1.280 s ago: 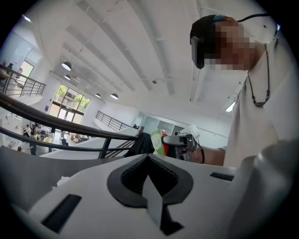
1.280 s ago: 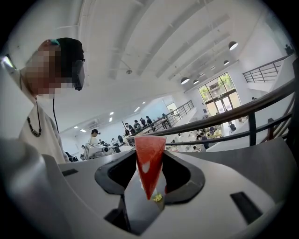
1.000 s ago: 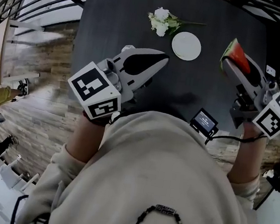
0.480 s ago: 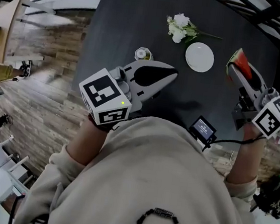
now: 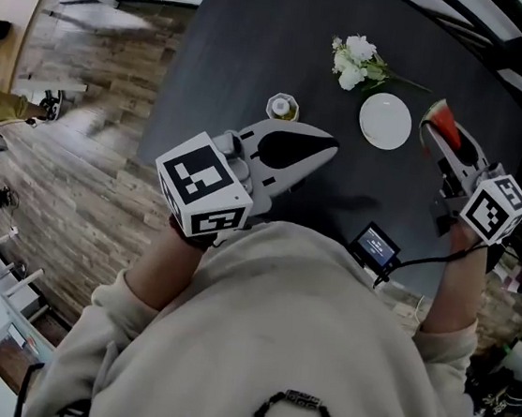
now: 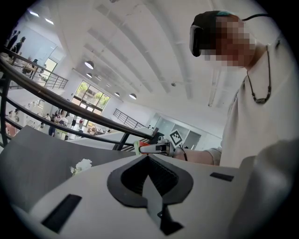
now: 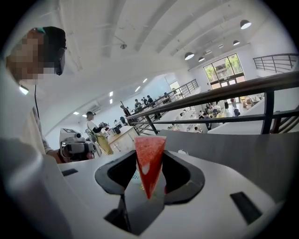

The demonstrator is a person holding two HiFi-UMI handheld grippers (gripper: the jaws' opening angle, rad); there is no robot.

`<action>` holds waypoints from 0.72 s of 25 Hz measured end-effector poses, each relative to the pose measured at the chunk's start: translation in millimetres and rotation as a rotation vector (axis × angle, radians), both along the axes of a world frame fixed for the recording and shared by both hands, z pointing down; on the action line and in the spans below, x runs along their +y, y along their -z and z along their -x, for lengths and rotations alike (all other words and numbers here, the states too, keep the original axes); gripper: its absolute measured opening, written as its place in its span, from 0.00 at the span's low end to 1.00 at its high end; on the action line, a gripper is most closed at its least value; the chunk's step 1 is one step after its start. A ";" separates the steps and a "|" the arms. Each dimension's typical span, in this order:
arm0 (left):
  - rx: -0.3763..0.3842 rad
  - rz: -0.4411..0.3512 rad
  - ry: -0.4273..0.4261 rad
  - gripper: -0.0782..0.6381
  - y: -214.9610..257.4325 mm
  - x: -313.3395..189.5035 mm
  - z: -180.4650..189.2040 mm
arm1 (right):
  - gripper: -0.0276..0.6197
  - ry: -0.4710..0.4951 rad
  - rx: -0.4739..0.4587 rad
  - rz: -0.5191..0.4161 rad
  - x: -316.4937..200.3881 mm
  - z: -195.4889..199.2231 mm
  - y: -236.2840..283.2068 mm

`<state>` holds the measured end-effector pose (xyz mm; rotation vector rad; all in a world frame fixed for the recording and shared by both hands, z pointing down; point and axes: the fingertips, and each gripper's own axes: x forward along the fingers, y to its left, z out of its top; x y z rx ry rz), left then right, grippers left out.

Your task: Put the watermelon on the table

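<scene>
Watermelon (image 5: 439, 121) first: a red wedge with a green rind, clamped between the jaws of my right gripper (image 5: 434, 141). In the right gripper view the slice (image 7: 149, 161) stands upright between the two dark pads with its point down. The jaws are set wide around it, pressing on its flanks. From the head view the slice sits over the right part of the dark table (image 5: 252, 51), just to the right of a round white plate (image 5: 385, 121) and apart from it. I can't tell whether it touches the tabletop.

My left gripper (image 5: 325, 146) is over the middle of the table, angled toward the plate. Its jaws are closed tip to tip on nothing, which the left gripper view confirms.

A small white cup (image 5: 282, 107) stands just beyond the left gripper. A bunch of white flowers (image 5: 359, 62) with green stems lies further back, near the plate's far side. A small screen device (image 5: 376, 246) on a cable sits at the table's near edge, between my two arms. To the left of the table lies a wooden floor (image 5: 91, 135)
</scene>
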<state>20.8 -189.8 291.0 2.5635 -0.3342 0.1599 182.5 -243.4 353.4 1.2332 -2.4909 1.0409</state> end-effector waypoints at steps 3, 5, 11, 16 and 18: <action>0.000 0.016 0.001 0.10 -14.2 -3.9 -3.2 | 0.33 -0.009 -0.024 0.030 -11.1 -5.0 -25.6; 0.011 0.031 -0.003 0.10 -17.8 -1.2 -5.4 | 0.33 -0.008 -0.031 0.045 -16.4 -5.7 -35.5; 0.027 0.054 0.012 0.10 -19.1 1.6 -4.9 | 0.33 0.023 0.045 0.109 -30.5 -5.0 -74.8; 0.032 0.068 0.057 0.10 -18.6 -1.9 7.4 | 0.33 0.040 0.079 0.180 -31.2 -5.0 -115.9; 0.031 0.070 0.071 0.10 -19.3 -2.9 12.6 | 0.33 0.047 0.093 0.204 -30.7 -4.7 -129.3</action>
